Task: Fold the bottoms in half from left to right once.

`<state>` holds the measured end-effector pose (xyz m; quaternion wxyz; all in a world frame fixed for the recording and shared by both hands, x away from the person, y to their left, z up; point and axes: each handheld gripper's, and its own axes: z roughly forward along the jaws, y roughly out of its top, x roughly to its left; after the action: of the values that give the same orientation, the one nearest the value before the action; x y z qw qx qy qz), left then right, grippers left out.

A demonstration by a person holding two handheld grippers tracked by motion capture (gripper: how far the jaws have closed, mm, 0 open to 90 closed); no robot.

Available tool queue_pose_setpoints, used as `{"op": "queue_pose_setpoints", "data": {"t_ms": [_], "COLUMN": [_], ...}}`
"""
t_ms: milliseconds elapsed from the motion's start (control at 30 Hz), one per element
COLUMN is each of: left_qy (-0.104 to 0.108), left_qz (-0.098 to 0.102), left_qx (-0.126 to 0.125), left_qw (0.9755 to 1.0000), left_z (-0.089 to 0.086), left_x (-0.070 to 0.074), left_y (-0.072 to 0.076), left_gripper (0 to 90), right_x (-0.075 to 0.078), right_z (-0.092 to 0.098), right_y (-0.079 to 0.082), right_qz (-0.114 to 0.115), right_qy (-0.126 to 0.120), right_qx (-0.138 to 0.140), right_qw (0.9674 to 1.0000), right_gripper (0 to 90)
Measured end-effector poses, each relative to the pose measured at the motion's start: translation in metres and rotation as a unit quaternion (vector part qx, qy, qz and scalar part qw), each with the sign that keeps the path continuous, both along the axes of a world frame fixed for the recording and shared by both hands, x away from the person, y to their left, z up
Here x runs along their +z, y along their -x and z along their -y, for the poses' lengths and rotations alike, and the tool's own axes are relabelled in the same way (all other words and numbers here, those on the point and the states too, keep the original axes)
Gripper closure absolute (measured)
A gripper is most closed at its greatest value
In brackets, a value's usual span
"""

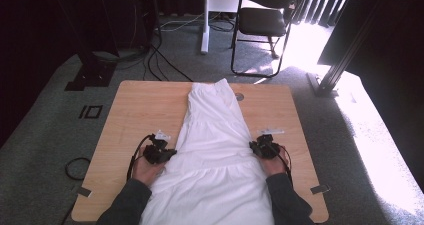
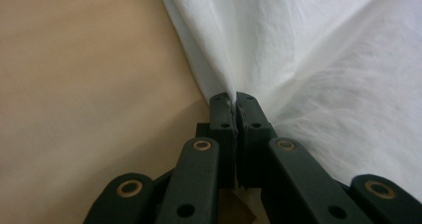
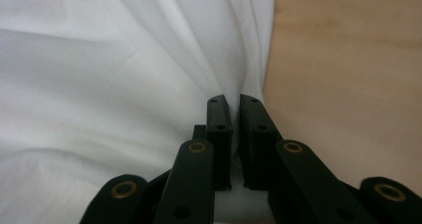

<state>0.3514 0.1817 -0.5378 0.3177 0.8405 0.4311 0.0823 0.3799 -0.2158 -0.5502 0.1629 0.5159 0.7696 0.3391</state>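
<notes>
A white dress (image 1: 215,150) lies lengthwise down the middle of the wooden table (image 1: 140,110), narrow end far, wide skirt hanging over the near edge. My left gripper (image 1: 169,154) is at the dress's left edge. In the left gripper view my left gripper (image 2: 235,97) is shut, pinching a fold of the dress (image 2: 323,59) above the table (image 2: 74,84). My right gripper (image 1: 254,146) is at the dress's right edge. In the right gripper view my right gripper (image 3: 235,100) has its jaws closed on a fold of the dress (image 3: 99,84) beside bare wood (image 3: 348,59).
A black chair (image 1: 265,20) and a white post (image 1: 205,25) stand on the carpet beyond the table. A black frame leg (image 1: 340,70) rises at the far right. Cables (image 1: 75,167) lie on the floor at the left. A small round grommet (image 1: 239,96) sits in the tabletop.
</notes>
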Motion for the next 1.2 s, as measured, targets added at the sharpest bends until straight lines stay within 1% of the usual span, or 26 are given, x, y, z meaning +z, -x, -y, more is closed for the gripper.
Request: {"op": "queue_pose_setpoints", "data": {"t_ms": [133, 200, 233, 267, 300, 333, 367, 400, 433, 467, 533, 567, 600, 633, 667, 733, 800, 867, 900, 967, 1000, 1033, 1067, 1100, 1167, 1200], "left_qy": [-0.005, -0.001, 0.012, 0.015, 0.013, 0.009, 0.015, 0.015, 0.047, 0.057, 0.068, 0.070, 0.070, 0.066, 0.064, 0.063, 0.060, 0.043, 0.036, 0.012, 0.012, -0.004, 0.002, 0.004, 0.003, 0.003], "left_qz": [-0.011, -0.013, -0.016, -0.012, -0.001, 0.016, 0.023, 0.023, 0.035, 0.049, 0.057, 0.062, 0.062, 0.070, 0.070, 0.068, 0.057, 0.056, 0.048, 0.038, 0.038, 0.028, 0.030, 0.030, 0.025, 0.025], "left_qx": [-0.023, -0.023, -0.029, -0.035, -0.043, -0.039, -0.029, -0.029, -0.014, -0.003, 0.004, 0.006, 0.006, 0.000, -0.001, -0.007, -0.023, -0.032, -0.034, -0.037, -0.037, -0.038, -0.035, -0.035, -0.030, -0.030], "left_qw": [0.9997, 0.9996, 0.9994, 0.9992, 0.9990, 0.9991, 0.9992, 0.9992, 0.9982, 0.9972, 0.9961, 0.9956, 0.9956, 0.9953, 0.9954, 0.9957, 0.9963, 0.9969, 0.9976, 0.9985, 0.9985, 0.9989, 0.9989, 0.9989, 0.9993, 0.9993], "left_z": [-0.002, -0.002, -0.005, -0.005, -0.005, -0.005, -0.006, -0.006, -0.011, -0.013, -0.015, -0.013, -0.013, -0.006, -0.003, 0.007, 0.024, 0.038, 0.045, 0.053, 0.053, 0.057, 0.057, 0.056, 0.054, 0.054], "left_x": [0.001, 0.000, -0.002, -0.002, -0.002, -0.002, 0.000, 0.000, 0.007, 0.012, 0.022, 0.027, 0.027, 0.035, 0.037, 0.038, 0.034, 0.025, 0.020, 0.011, 0.011, 0.001, -0.001, -0.001, 0.000, 0.000], "left_y": [0.028, 0.032, 0.043, 0.046, 0.048, 0.049, 0.047, 0.047, 0.039, 0.035, 0.023, 0.016, 0.016, 0.001, -0.005, -0.019, -0.035, -0.044, -0.047, -0.051, -0.051, -0.052, -0.051, -0.051, -0.051, -0.051], "left_gripper": [88.4, 88.4, 88.4, 87.5, 83.0, 71.9, 62.0, 57.4, 57.4, 52.6, 50.9, 50.9, 50.6, 50.6, 49.7, 50.2, 50.1, 50.1, 50.7, 51.9, 52.2, 52.2, 52.5, 52.6, 52.5, 51.6], "right_x": [0.000, 0.000, 0.000, 0.000, 0.000, 0.001, 0.003, 0.003, 0.005, 0.013, 0.025, 0.031, 0.031, 0.036, 0.042, 0.043, 0.041, 0.036, 0.033, 0.025, 0.025, 0.021, 0.012, 0.009, 0.009, 0.009], "right_z": [0.002, 0.003, 0.003, 0.004, 0.005, 0.005, 0.006, 0.006, 0.006, 0.009, 0.011, 0.011, 0.011, 0.010, 0.003, -0.006, -0.016, -0.030, -0.037, -0.050, -0.050, -0.055, -0.067, -0.071, -0.073, -0.073], "right_y": [0.036, 0.043, 0.048, 0.061, 0.064, 0.066, 0.066, 0.066, 0.065, 0.059, 0.047, 0.038, 0.038, 0.028, 0.003, -0.020, -0.042, -0.065, -0.072, -0.082, -0.082, -0.084, -0.087, -0.087, -0.086, -0.086], "right_qz": [-0.003, -0.006, -0.007, -0.012, -0.017, -0.025, -0.027, -0.027, -0.018, 0.006, 0.026, 0.035, 0.035, 0.039, 0.039, 0.032, 0.023, 0.007, -0.001, -0.011, -0.011, -0.014, -0.024, -0.027, -0.020, -0.020], "right_qy": [0.002, 0.000, -0.002, -0.006, -0.008, -0.012, -0.014, -0.014, -0.014, -0.024, -0.042, -0.046, -0.046, -0.045, -0.042, -0.036, -0.039, -0.064, -0.063, -0.055, -0.055, -0.047, -0.015, -0.006, 0.003, 0.003], "right_qx": [0.019, 0.022, 0.025, 0.034, 0.038, 0.046, 0.053, 0.053, 0.057, 0.051, 0.044, 0.043, 0.043, 0.040, 0.045, 0.045, 0.041, 0.045, 0.048, 0.048, 0.048, 0.051, 0.060, 0.068, 0.078, 0.078], "right_qw": [0.9998, 0.9997, 0.9997, 0.9993, 0.9991, 0.9986, 0.9981, 0.9981, 0.9981, 0.9984, 0.9978, 0.9974, 0.9974, 0.9974, 0.9974, 0.9979, 0.9981, 0.9969, 0.9969, 0.9973, 0.9973, 0.9975, 0.9978, 0.9973, 0.9968, 0.9968], "right_gripper": [84.0, 84.0, 84.0, 83.8, 81.8, 76.5, 69.4, 69.4, 62.3, 58.0, 58.3, 60.7, 60.7, 64.4, 75.7, 78.0, 72.4, 61.3, 59.4, 53.6, 53.6, 52.2, 52.5, 56.7, 73.4, 73.4]}}
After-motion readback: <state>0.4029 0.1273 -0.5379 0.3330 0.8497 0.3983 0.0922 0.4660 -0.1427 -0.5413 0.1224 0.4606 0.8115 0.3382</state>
